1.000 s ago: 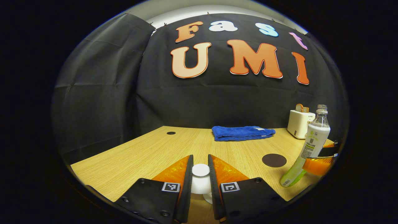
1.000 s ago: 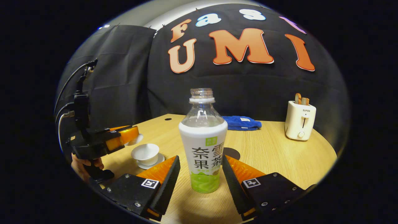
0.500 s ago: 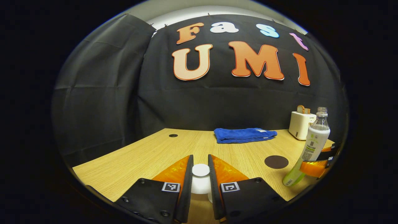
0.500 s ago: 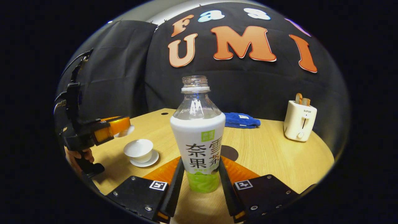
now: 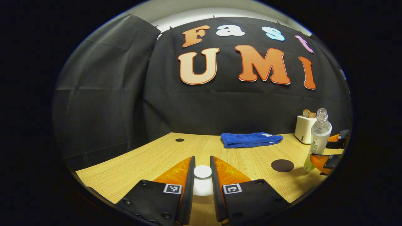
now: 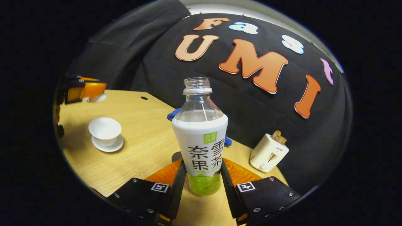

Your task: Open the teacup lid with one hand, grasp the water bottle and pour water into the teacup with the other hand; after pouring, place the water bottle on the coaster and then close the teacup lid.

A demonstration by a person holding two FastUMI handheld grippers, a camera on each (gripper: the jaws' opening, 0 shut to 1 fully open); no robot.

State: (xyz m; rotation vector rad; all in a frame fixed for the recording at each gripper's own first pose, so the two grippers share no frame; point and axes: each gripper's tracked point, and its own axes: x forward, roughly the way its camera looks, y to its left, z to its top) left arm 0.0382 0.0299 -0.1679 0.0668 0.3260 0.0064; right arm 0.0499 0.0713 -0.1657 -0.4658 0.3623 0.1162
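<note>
Tilted now where half a second ago it stood level, the right gripper (image 6: 200,180) has its ribbed black fingers clamped on the lower label of the capless clear-plastic water bottle (image 6: 200,138), lifted off the pale wood-grain table (image 6: 141,131). Left of the bottle, the open white porcelain teacup (image 6: 105,130) sits on its round saucer (image 6: 107,146), and the left gripper (image 5: 202,180) pinches the smooth round knob of the white teacup lid (image 5: 202,182) above the table. Beyond the bottle lie the flat dark round coaster (image 5: 282,165), a folded blue towel (image 5: 251,139) and a cream toaster (image 6: 268,153).
</note>
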